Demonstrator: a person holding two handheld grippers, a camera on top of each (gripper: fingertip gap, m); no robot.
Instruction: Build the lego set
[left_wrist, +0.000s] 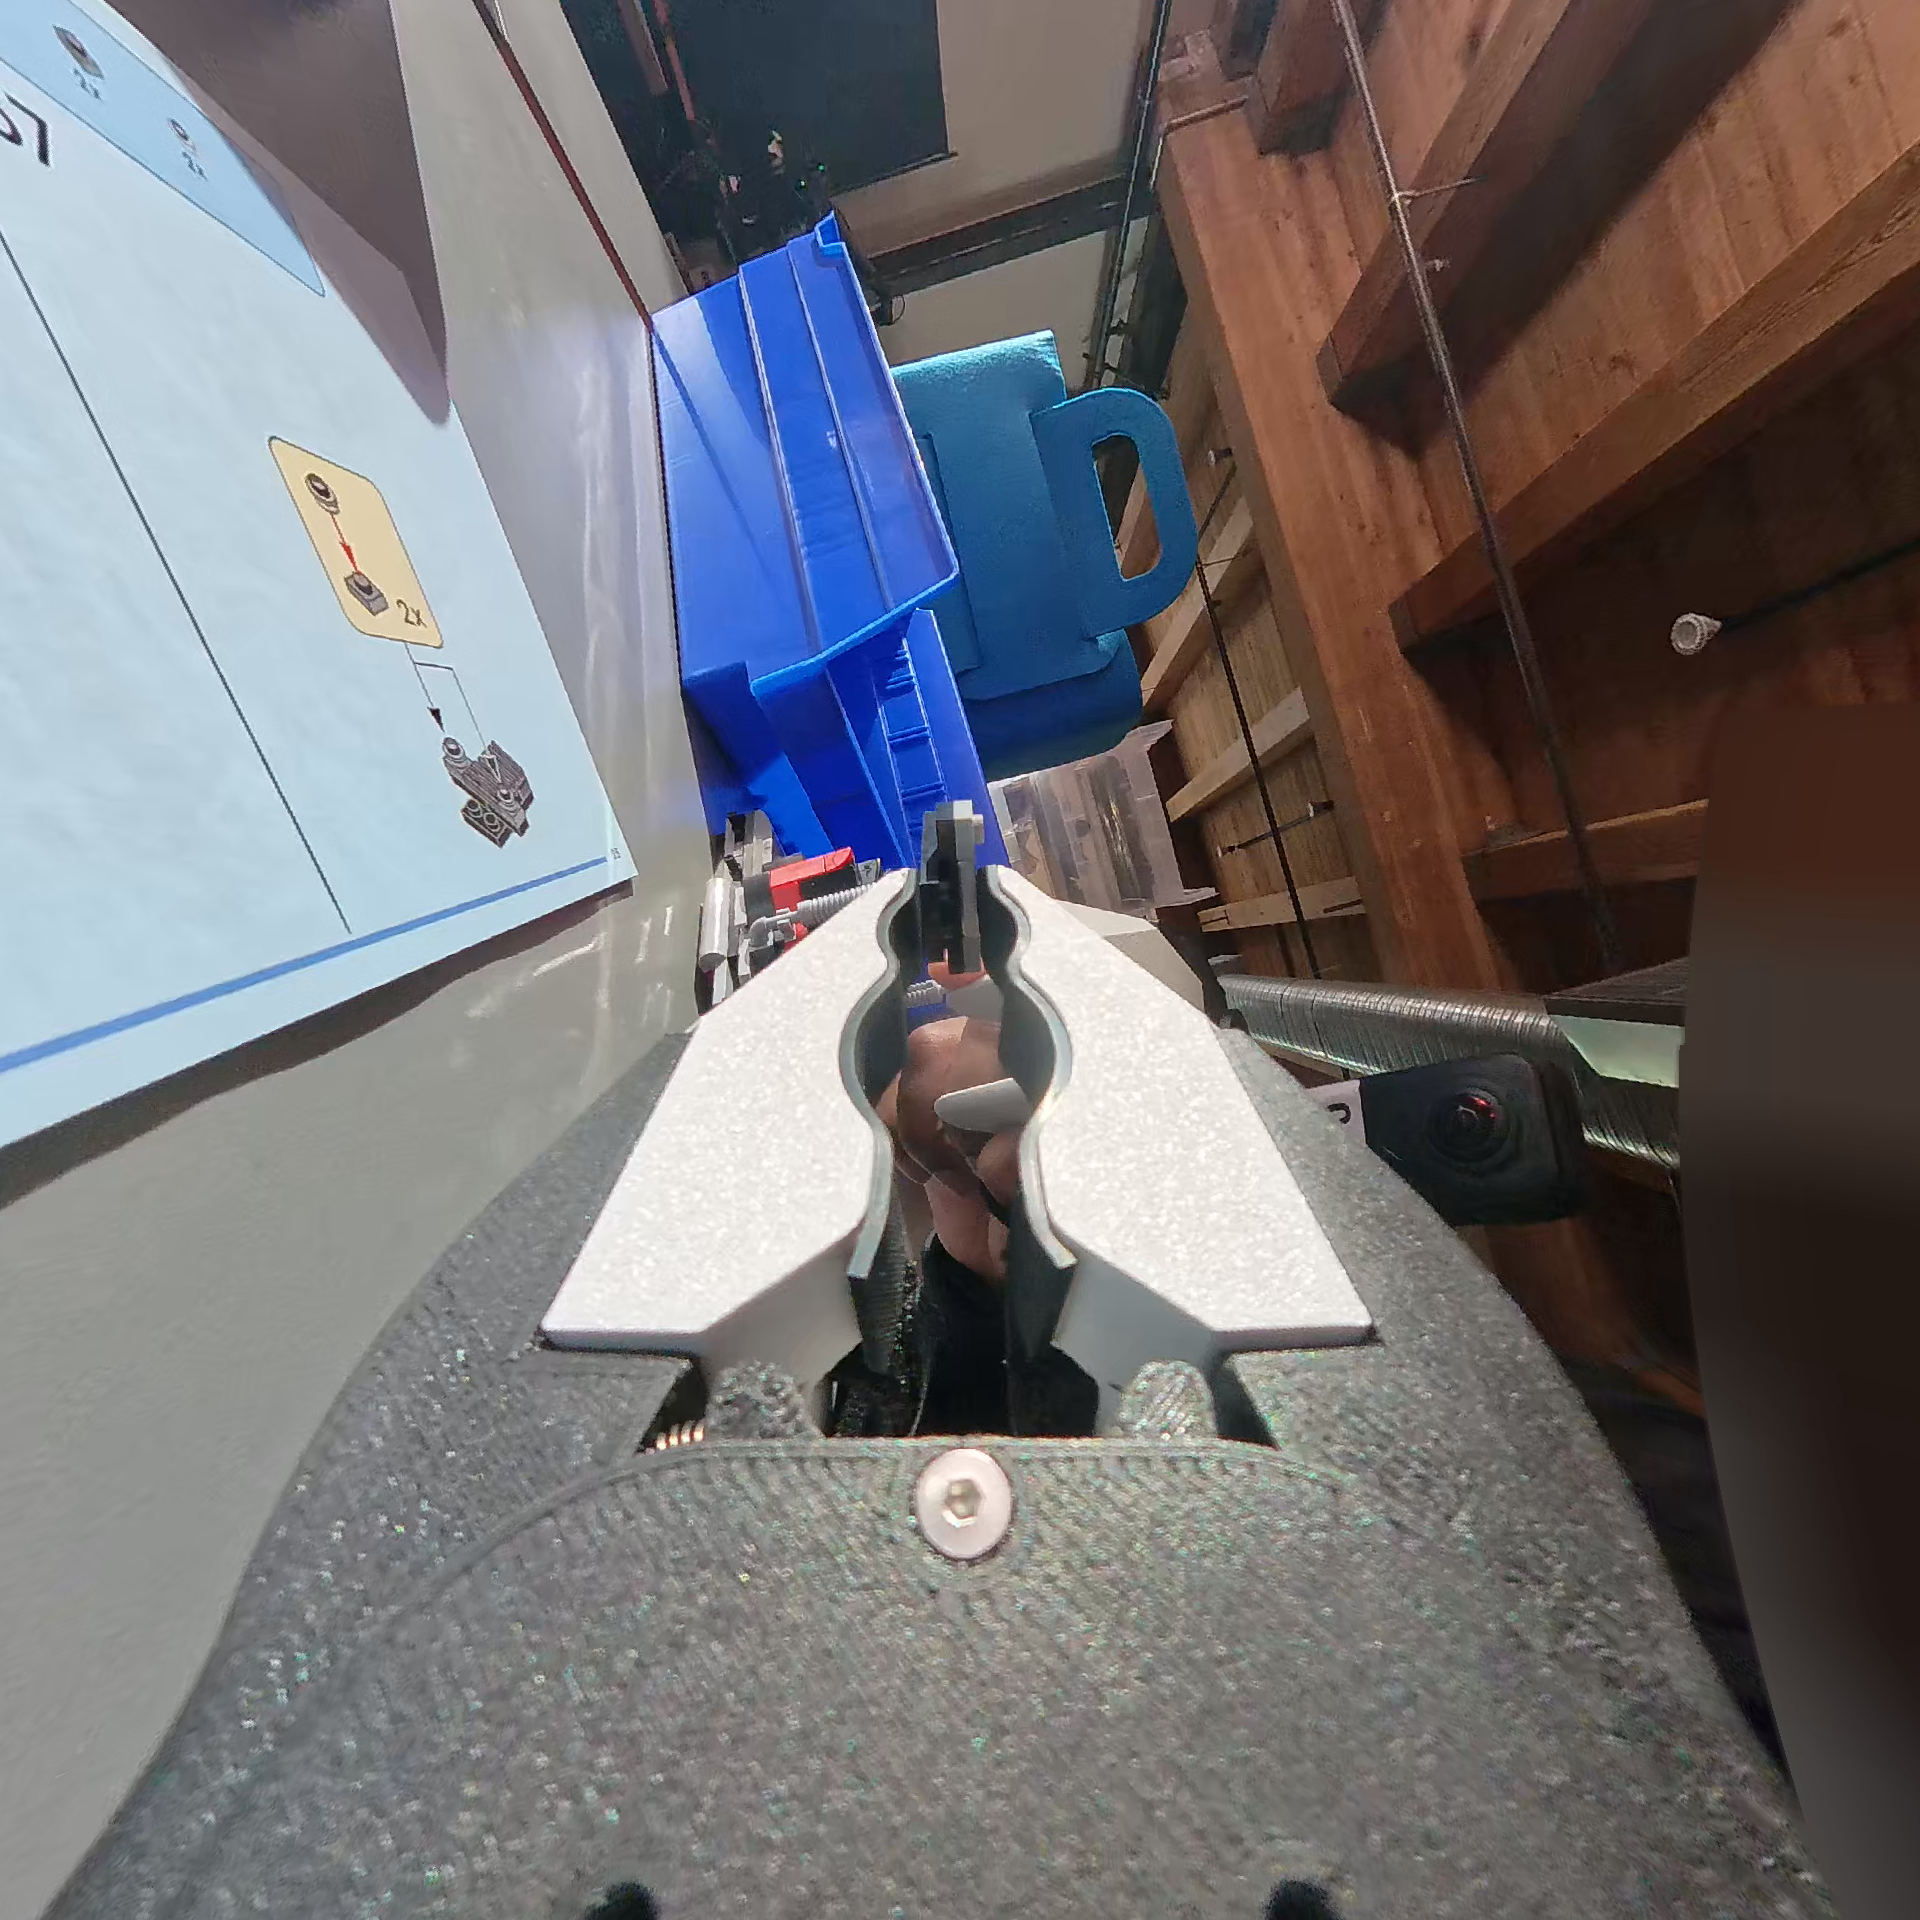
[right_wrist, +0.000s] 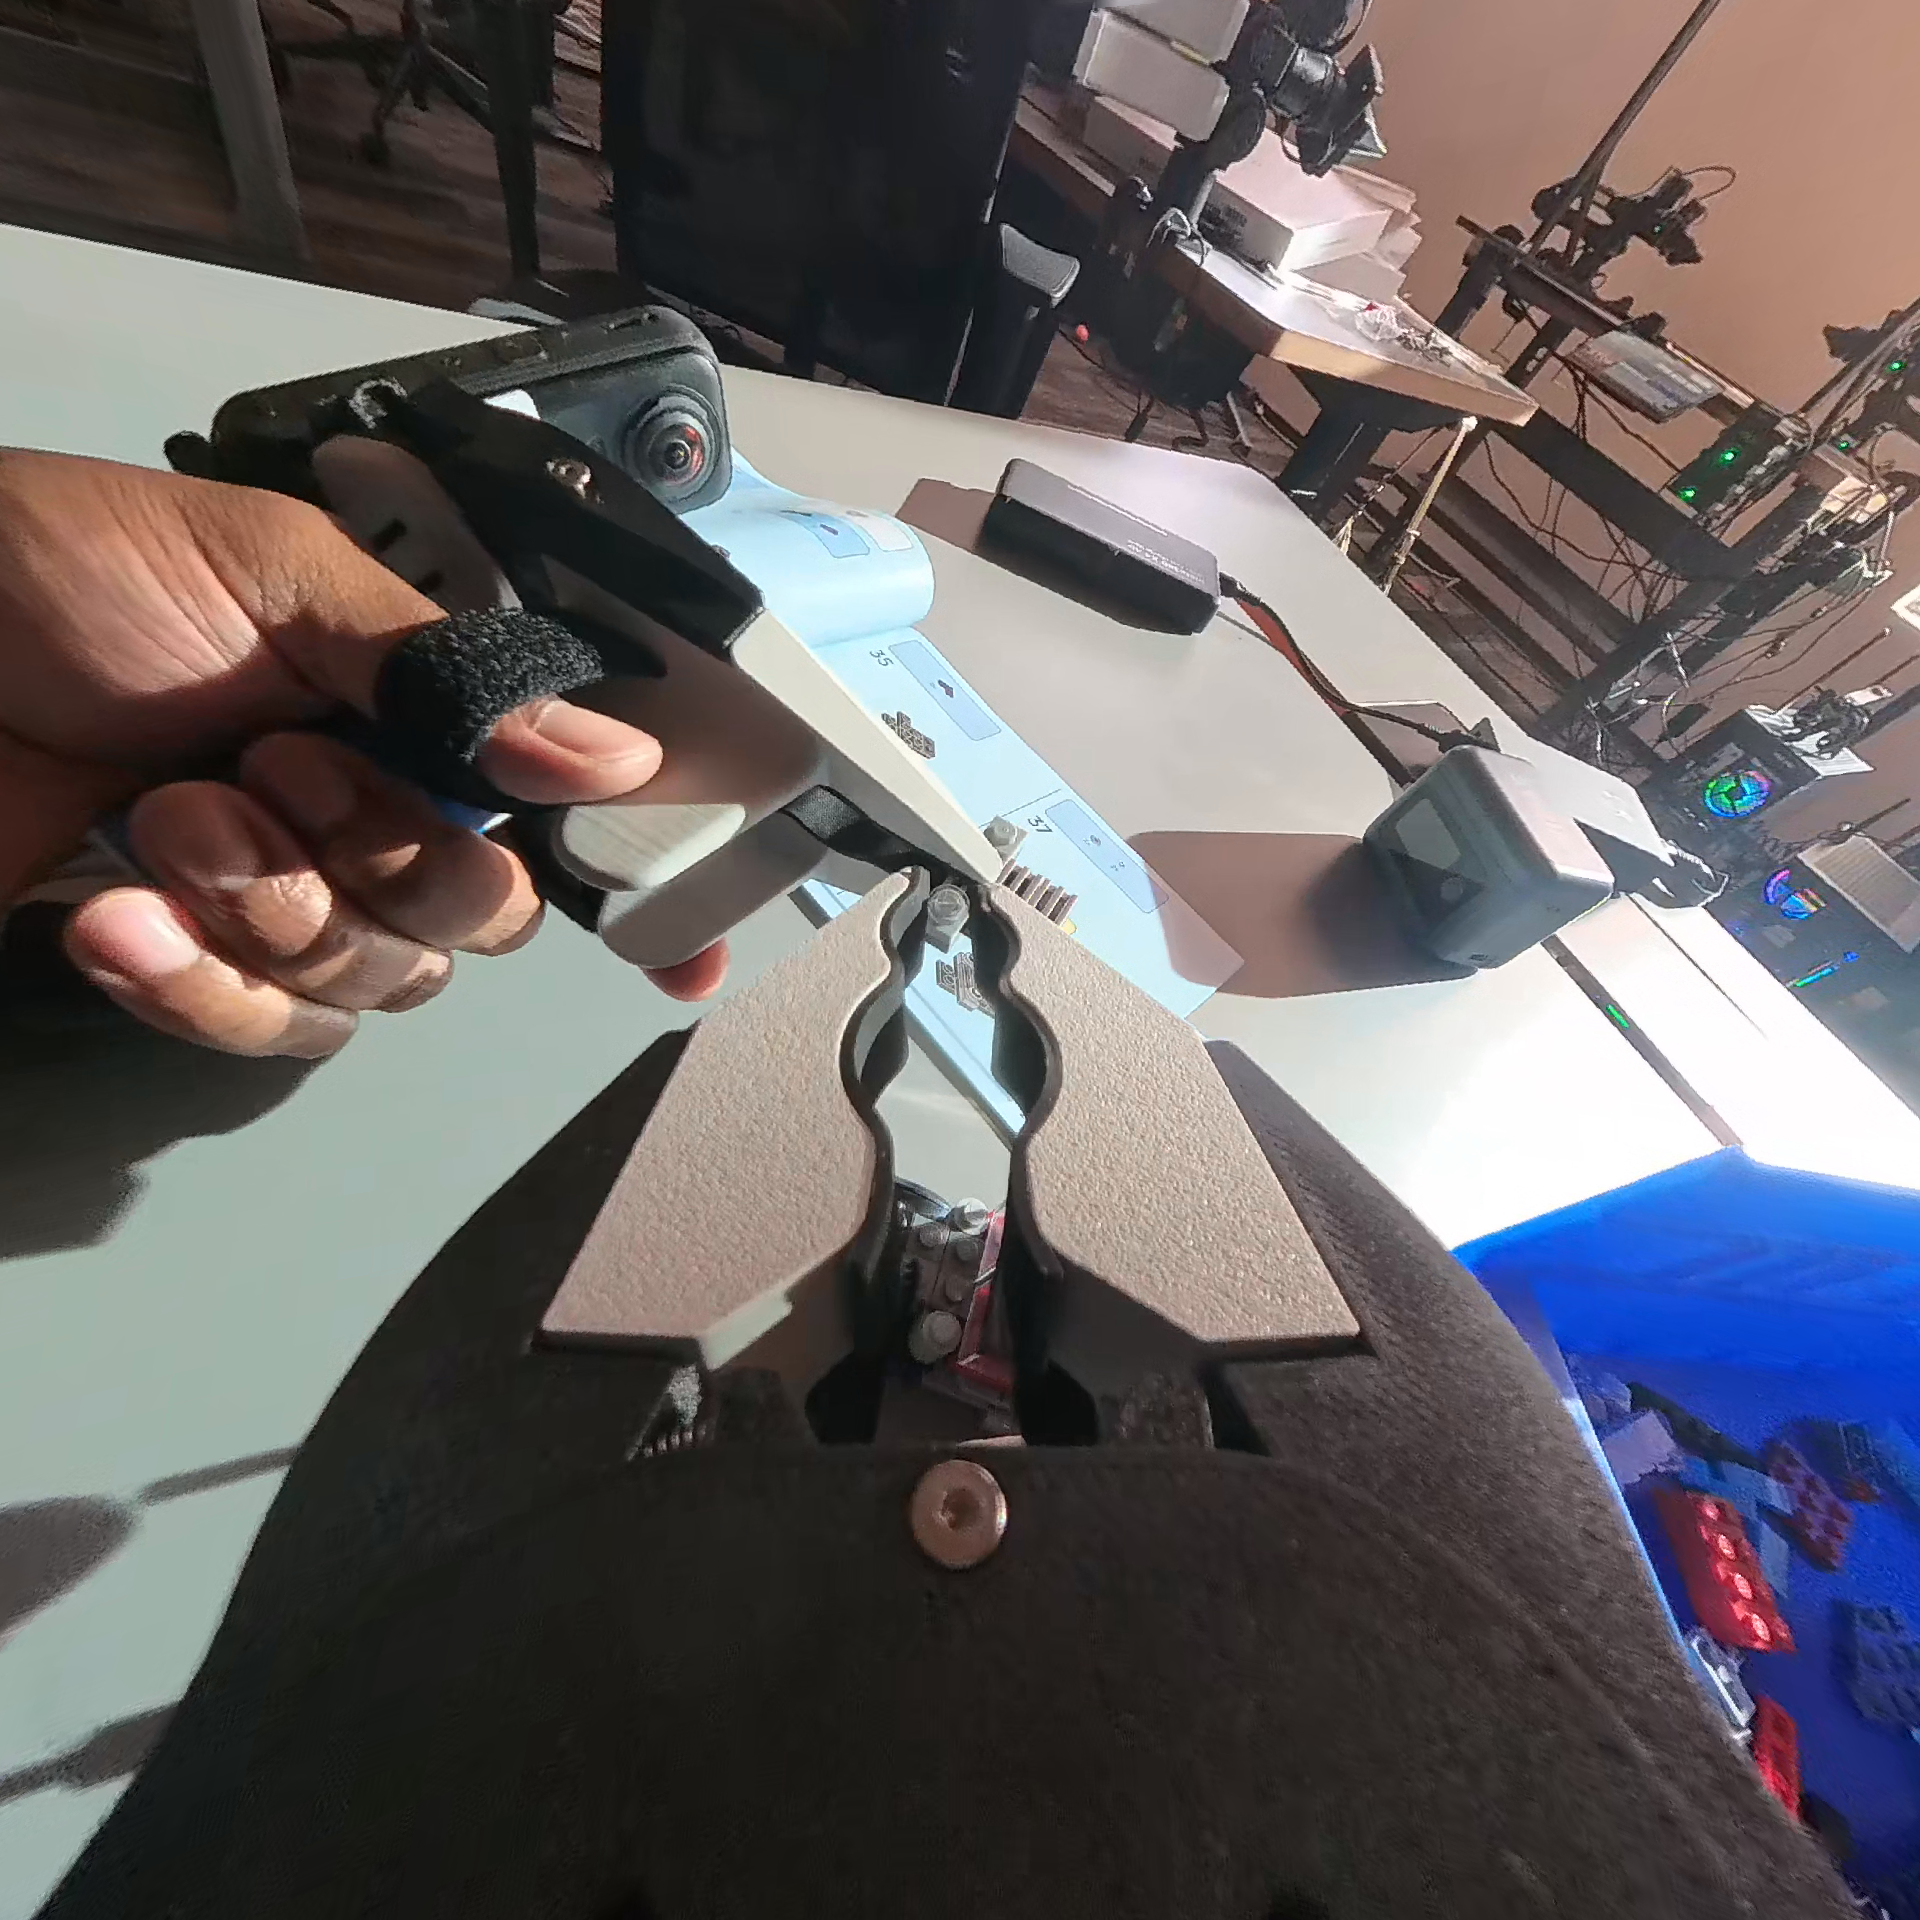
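left hand (right_wrist: 260, 727): wraps the handle of the left gripper, black strap over one finger; tool tilted, nose pointing down toward the right gripper's tips
left gripper (left_wrist: 951, 894): pale grainy fingers with wavy inner edges, pinched onto a dark grey lego assembly (left_wrist: 951, 883) that stands upright at the very tips; black rough printed body behind
instruction booklet (left_wrist: 260, 623): flat on the grey table (left_wrist: 208, 1351), left of the left gripper; pale blue glossy page with part diagrams
partial build (left_wrist: 790, 904): grey and red pieces with a spring-like part, on the table just beyond the left fingers, in front of the blue bin
blue bin (left_wrist: 790, 540): smooth hard plastic, ribbed walls; loose red and dark bricks (right_wrist: 1725, 1579) inside, seen in the right wrist view
right gripper (right_wrist: 948, 914): tips nipped onto a small clear round stud piece (right_wrist: 948, 902); touching or just beside the left gripper's tip, cannot tell which
black camera cube (right_wrist: 1486, 862): on the table, right of the booklet, well apart from both grippers
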